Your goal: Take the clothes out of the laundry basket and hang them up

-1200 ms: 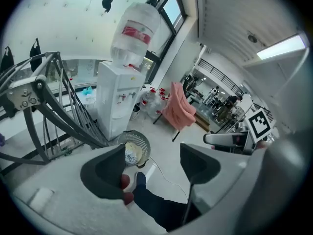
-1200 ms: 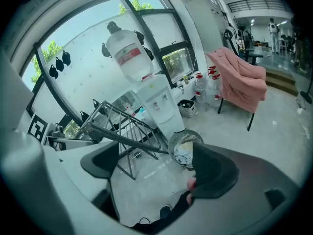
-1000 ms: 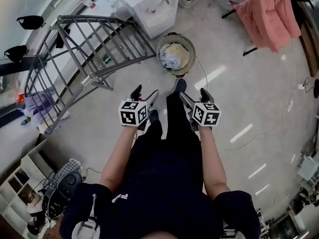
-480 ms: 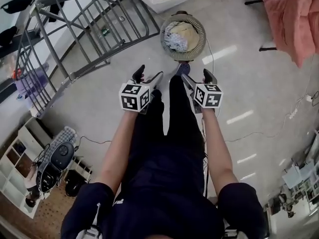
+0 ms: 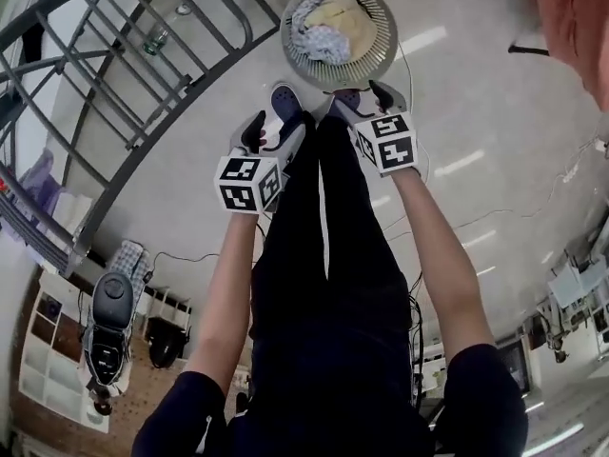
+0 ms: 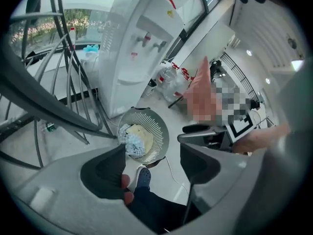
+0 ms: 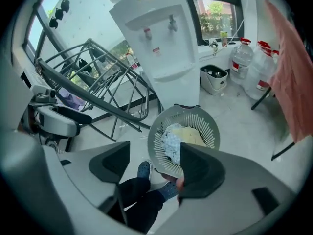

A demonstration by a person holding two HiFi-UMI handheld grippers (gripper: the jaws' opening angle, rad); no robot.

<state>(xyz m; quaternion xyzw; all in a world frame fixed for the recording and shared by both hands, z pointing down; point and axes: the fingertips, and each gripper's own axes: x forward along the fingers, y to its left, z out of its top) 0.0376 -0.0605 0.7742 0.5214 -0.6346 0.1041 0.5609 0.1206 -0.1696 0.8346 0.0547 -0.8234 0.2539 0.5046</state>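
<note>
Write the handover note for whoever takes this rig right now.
Left claw: open, empty.
Right claw: open, empty; its jaws have just been closing partway.
Both point down toward the laundry basket on the floor, short of it.
The clothes, a white-blue piece and a yellow one, lie in the basket.
The drying rack stands left of it; a pink cloth hangs at the right.
Done: neither claw has a piece yet.
Left: grasp a piece, lift, hang; repeat.

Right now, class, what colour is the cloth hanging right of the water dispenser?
The cloth is salmon pink, clearest in the right gripper view.
</note>
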